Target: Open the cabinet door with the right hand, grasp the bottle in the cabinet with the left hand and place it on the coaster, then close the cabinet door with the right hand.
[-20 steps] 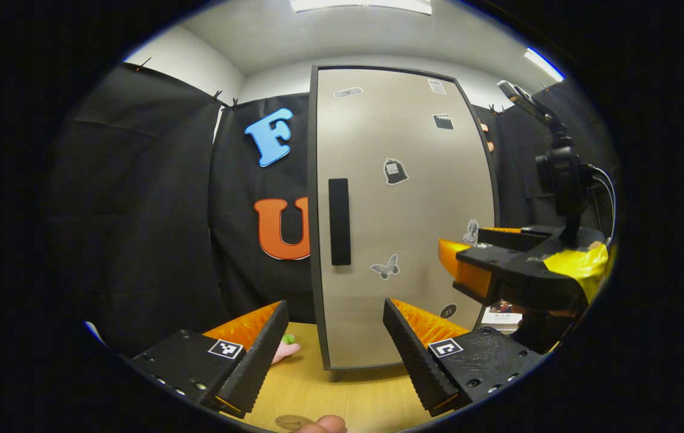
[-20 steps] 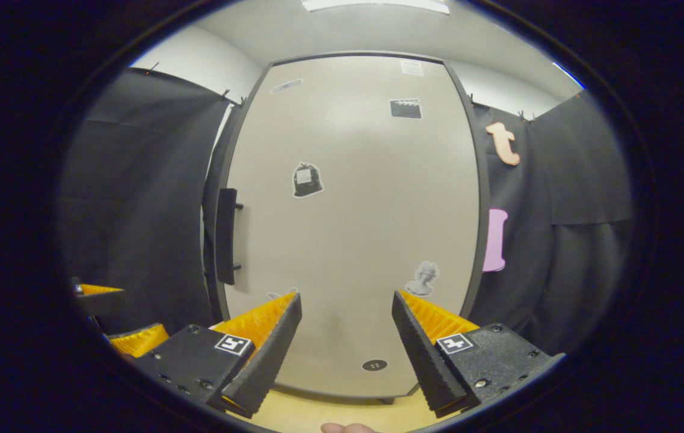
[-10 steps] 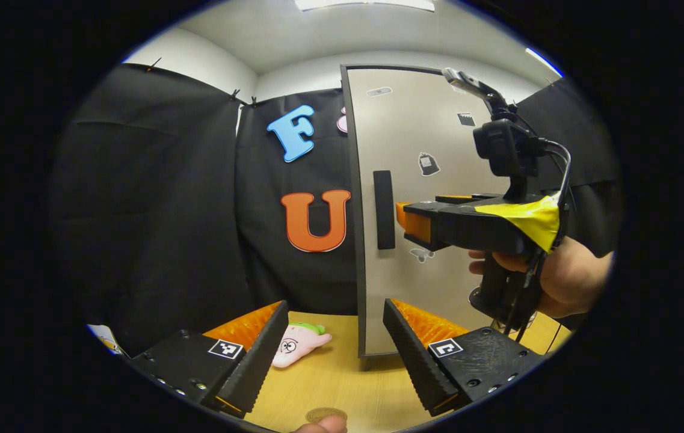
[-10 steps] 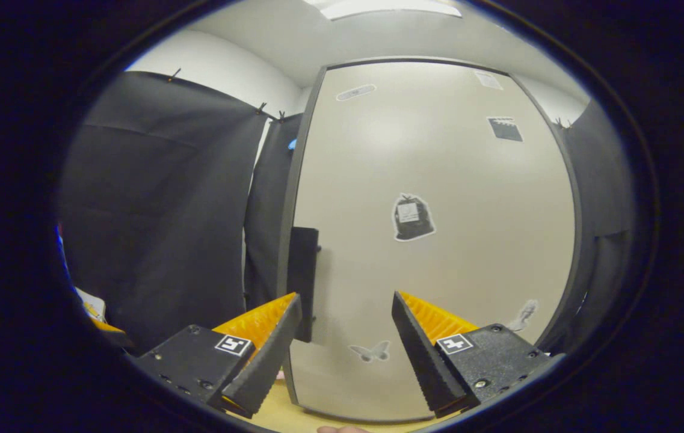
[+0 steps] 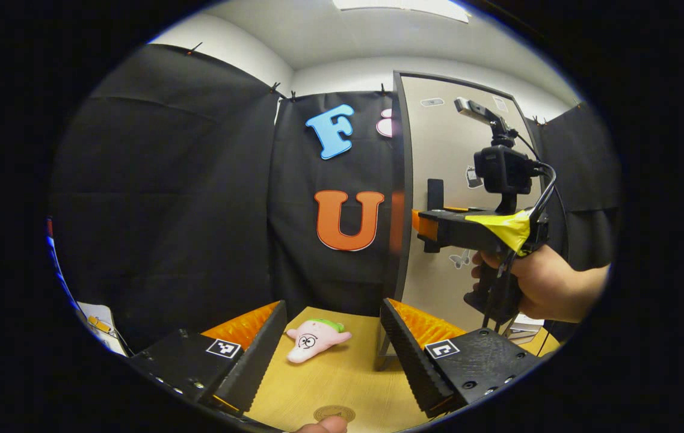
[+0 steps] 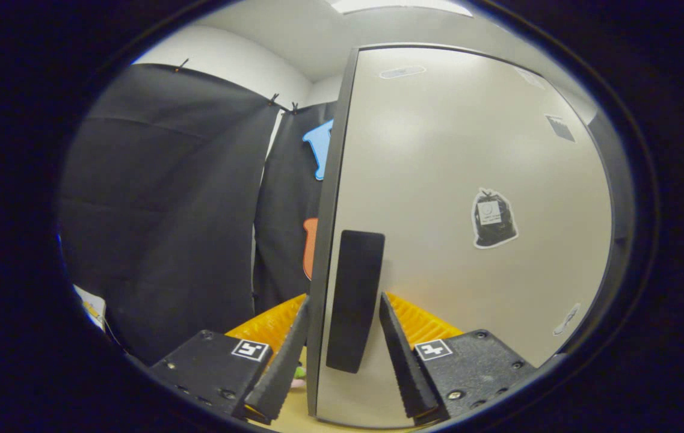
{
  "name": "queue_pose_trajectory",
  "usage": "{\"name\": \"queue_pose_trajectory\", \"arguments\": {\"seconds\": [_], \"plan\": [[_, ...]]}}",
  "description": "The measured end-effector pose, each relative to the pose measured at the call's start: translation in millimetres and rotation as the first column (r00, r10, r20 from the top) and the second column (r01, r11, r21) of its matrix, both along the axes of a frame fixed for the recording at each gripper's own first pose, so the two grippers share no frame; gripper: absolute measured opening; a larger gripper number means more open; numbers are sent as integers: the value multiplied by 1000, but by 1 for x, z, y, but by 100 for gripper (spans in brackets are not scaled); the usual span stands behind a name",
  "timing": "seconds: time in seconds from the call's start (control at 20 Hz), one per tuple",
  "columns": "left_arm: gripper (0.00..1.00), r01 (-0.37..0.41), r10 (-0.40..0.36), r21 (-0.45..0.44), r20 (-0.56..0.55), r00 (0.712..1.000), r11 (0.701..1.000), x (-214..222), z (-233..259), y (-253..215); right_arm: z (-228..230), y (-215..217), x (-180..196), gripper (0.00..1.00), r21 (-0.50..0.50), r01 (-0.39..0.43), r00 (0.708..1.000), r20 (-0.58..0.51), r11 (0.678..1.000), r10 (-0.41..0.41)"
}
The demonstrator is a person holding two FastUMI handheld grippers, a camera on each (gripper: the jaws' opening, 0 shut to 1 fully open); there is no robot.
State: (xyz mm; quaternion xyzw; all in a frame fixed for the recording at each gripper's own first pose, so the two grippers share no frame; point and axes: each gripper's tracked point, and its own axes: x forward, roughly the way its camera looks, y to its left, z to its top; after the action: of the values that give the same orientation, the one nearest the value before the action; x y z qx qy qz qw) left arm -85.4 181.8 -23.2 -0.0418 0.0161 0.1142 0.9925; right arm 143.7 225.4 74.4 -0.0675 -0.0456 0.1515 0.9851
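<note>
The pale cabinet door with stickers looks closed, and its inside is hidden. My right gripper straddles the door's dark upright handle. Its jaws have narrowed. The right finger is at the handle's side, and a strip of the door's edge still shows between the left finger and the handle. In the left gripper view a hand holds that right gripper level at the handle. My left gripper is open and empty, low over the wooden table. A round brown coaster lies on the table near it.
A pink plush toy lies on the table left of the cabinet's foot. Papers sit at the far left and booklets beside the cabinet on the right. Black cloth walls close in behind and to the left.
My right gripper moved left and forward to the handle, and its jaws narrowed around it. My left gripper swung left, so the door now appears edge-on and the plush toy and coaster have come into view.
</note>
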Motion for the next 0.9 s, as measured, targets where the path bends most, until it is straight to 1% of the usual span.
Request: {"name": "queue_pose_trajectory", "arguments": {"seconds": [0.05, 0.1, 0.15, 0.2, 0.25, 0.3, 0.35, 0.45, 0.55, 0.6, 0.7, 0.8, 0.9], "plan": [[95, 1, -1, 4, 0, 1000, 1000, -1, 1, 2, 2, -1, 2, 54, 17, 12, 1000, 17, 1000, -12], [95, -4, 4, 13, 4, 1000, 1000, -3, 2, 5, -2, -1, 2, 49, 34, -1, 1000, -2, 999, 1], [95, 2, -2, 10, 16, 1000, 1000, -4, 3, 6, -5, 0, 3, 42, 58, -21, 999, -38, 998, 23], [95, 21, -21, -9, 36, 999, 1000, -6, 6, 5, -7, 0, 1, 41, 76, -38, 997, -69, 996, 43], [95, 45, -43, -33, 55, 998, 998, -6, 9, 1, -10, -3, -1, 35, 90, -52, 993, -101, 995, 61], [95, 63, -59, -49, 68, 996, 997, -6, 13, -2, -11, -1, 2, 35, 87, -71, 988, -128, 994, 81], [95, 70, -67, -50, 73, 995, 996, -6, 15, -5, -11, -2, 2, 31, 76, -83, 985, -144, 994, 93], [95, 63, -61, -24, 59, 996, 998, -5, 12, 0, -13, -2, -2, 28, 48, -108, 978, -172, 993, 114], [95, 81, -79, -23, 65, 995, 996, -5, 11, -3, -14, -2, -6, 24, 56, -120, 975, -180, 991, 129], [95, 98, -96, -28, 62, 993, 995, -5, 10, -7, -14, -3, -8, 25, 61, -123, 975, -179, 991, 132], [95, 123, -121, -26, 64, 991, 992, -9, 8, -13, -15, -5, -16, 24, 30, -118, 977, -173, 993, 121], [95, 117, -115, -24, 83, 990, 993, -14, 8, -11, -15, -5, -28, 23, 19, -124, 976, -176, 992, 125], [95, 121, -117, -44, 91, 989, 992, -19, 0, -14, -14, -6, -44, 23, 3, -144, 974, -179, 990, 142]]}}
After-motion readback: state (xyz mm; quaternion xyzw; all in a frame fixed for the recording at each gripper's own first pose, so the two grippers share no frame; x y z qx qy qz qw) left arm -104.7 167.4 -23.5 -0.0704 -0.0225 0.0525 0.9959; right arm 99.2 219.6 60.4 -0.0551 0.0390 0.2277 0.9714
